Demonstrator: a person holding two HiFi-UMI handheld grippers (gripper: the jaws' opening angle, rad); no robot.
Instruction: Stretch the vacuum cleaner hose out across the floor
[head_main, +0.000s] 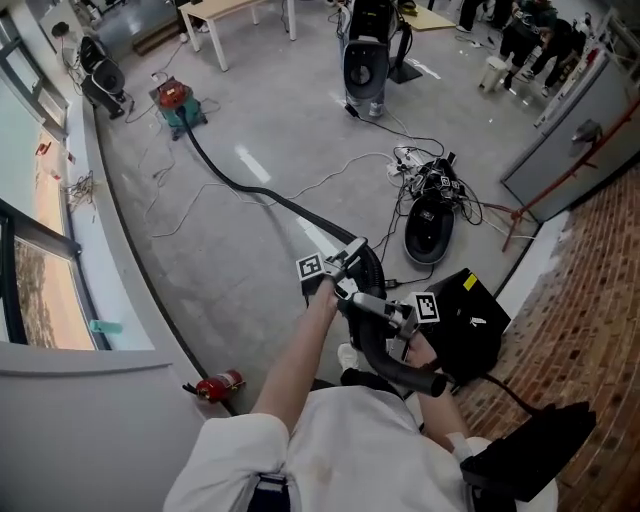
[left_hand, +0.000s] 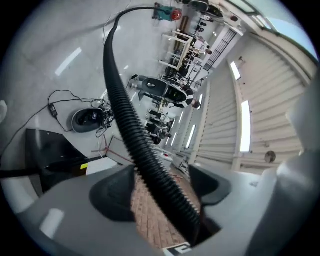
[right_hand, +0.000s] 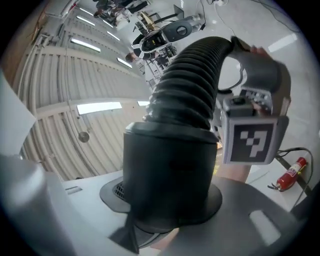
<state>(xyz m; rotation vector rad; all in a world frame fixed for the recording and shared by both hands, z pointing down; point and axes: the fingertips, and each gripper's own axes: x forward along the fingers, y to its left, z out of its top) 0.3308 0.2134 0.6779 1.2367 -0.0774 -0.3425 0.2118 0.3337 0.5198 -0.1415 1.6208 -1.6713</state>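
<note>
Though near wall (head_main: 590, 290), hose (left_hand: 125, 115) across floor (head_main: 280, 110)

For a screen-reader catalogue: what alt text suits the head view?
From above, a person works a black ribbed hose with the left tool and right tool. It trails across the grey floor to a small vacuum cleaner.

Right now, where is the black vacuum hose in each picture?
Head view: the hose runs from upper left down to centre.
Left gripper view: it runs from the top down between the jaws.
Right gripper view: its ribbed end fills the centre.
Shared landmark: the black-and-white machine.
</note>
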